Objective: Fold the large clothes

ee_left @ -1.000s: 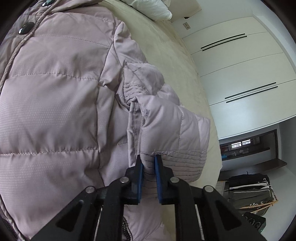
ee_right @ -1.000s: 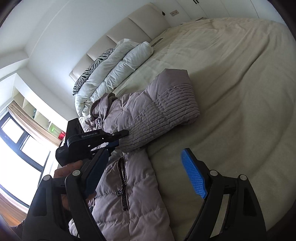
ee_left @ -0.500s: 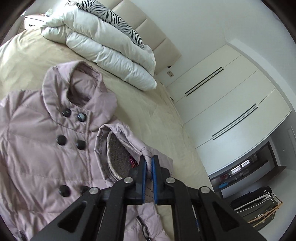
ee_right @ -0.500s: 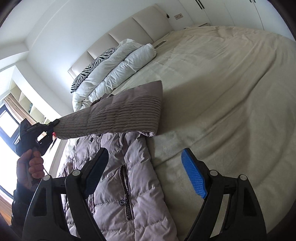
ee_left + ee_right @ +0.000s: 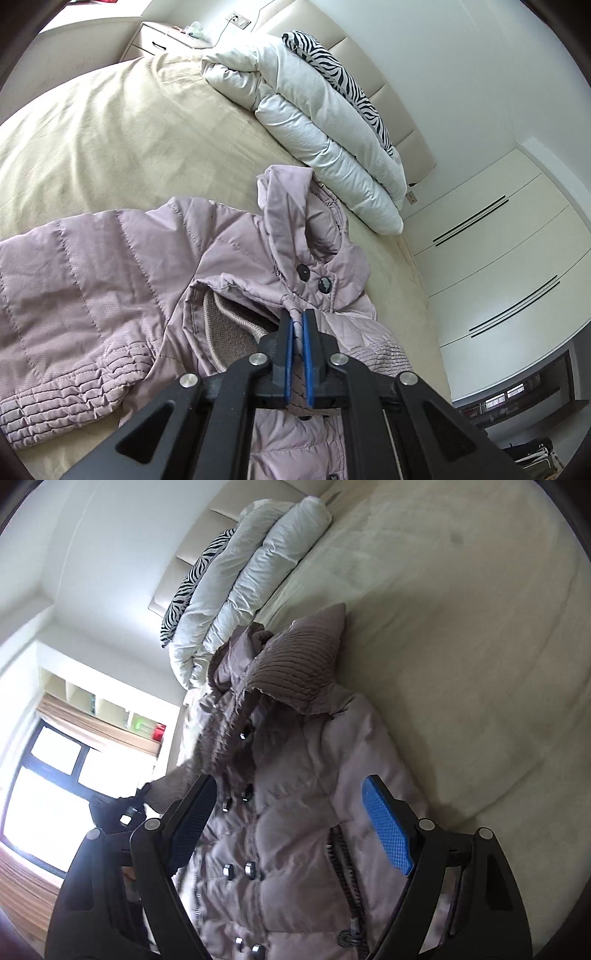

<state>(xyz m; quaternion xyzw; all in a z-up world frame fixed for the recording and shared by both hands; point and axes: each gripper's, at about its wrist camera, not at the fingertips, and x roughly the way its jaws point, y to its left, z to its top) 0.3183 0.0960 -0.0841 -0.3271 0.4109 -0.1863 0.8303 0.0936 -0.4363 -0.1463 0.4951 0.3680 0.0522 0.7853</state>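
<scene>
A: Where is the coat?

B: The mauve padded coat (image 5: 110, 280) lies front-up on the beige bed (image 5: 110, 129), buttons showing. Its collar end points toward the far headboard (image 5: 384, 85), near the folded white duvet (image 5: 317, 125) and the zebra-striped pillow (image 5: 332, 62) stacked there.

A: What is the left gripper doing?

B: The left gripper (image 5: 297, 323) has its blue jaws pressed together on a pinch of the coat's fabric, at the edge of a sleeve cuff (image 5: 236, 325) whose knitted lining is visible just left of the jaws. That cuff sits over the coat's chest, just below the two dark buttons (image 5: 314, 278) under the collar.

A: And the other sleeve?

B: In the left wrist view it lies flat on the bed at the left, its ribbed cuff (image 5: 66, 395) near the camera.

A: The right gripper?

B: The right gripper (image 5: 291, 819) hangs above the coat's front with its jaws spread wide and nothing between the pads. Below it run the double row of buttons and a pocket zip (image 5: 343, 878) on the right side.

A: Can you see the lifted sleeve from that side?

B: Yes, the ribbed sleeve (image 5: 295, 661) stretches across the collar area, from the coat's right shoulder toward the left, where the left gripper shows only as a dark, blurred shape against the bright window (image 5: 48, 797).
</scene>
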